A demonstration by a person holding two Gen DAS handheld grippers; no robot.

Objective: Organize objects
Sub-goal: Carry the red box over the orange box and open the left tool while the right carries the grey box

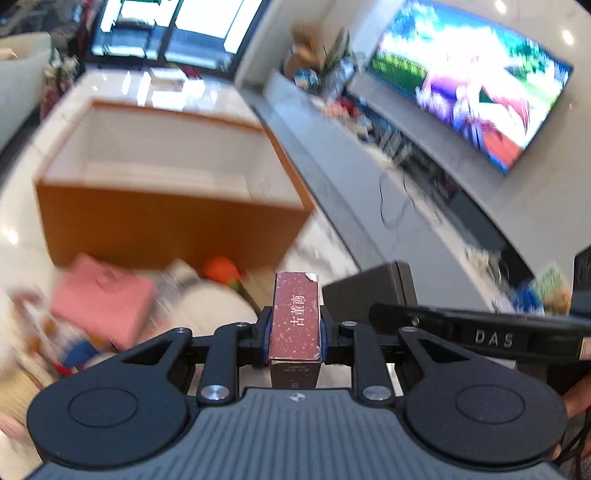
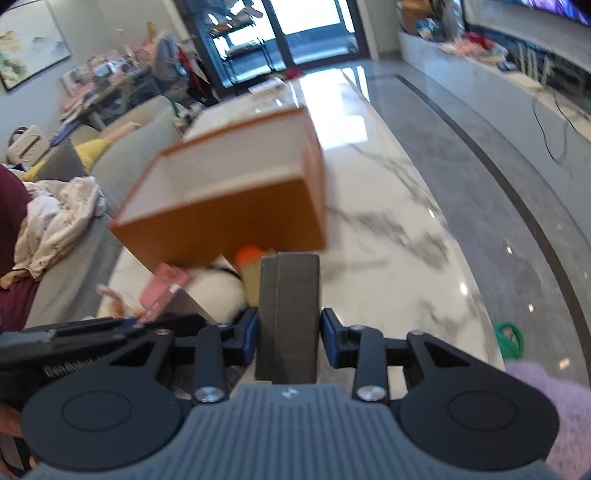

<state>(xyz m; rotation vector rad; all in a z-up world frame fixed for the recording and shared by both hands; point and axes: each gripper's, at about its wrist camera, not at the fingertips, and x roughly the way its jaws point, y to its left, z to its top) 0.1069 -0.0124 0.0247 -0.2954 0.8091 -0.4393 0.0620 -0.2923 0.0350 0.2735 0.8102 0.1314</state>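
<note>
Open box on a table, clutter in front of it.
The box (image 2: 225, 199) stands on the table (image 2: 399, 236); a flat packet (image 2: 162, 291) and ball (image 2: 248, 254) lie before it, sofa (image 2: 122, 155) left.

A big wall television (image 1: 476, 85) plays a bright cartoon above a long grey media console (image 2: 491, 74). Black cables (image 1: 393, 205) trail down the console's front. Across the room, glass balcony doors (image 2: 295, 33) let in daylight, a framed landscape painting (image 2: 29, 42) hangs, and a grey sofa (image 2: 110, 162) holds rumpled laundry (image 2: 59, 218).
</note>
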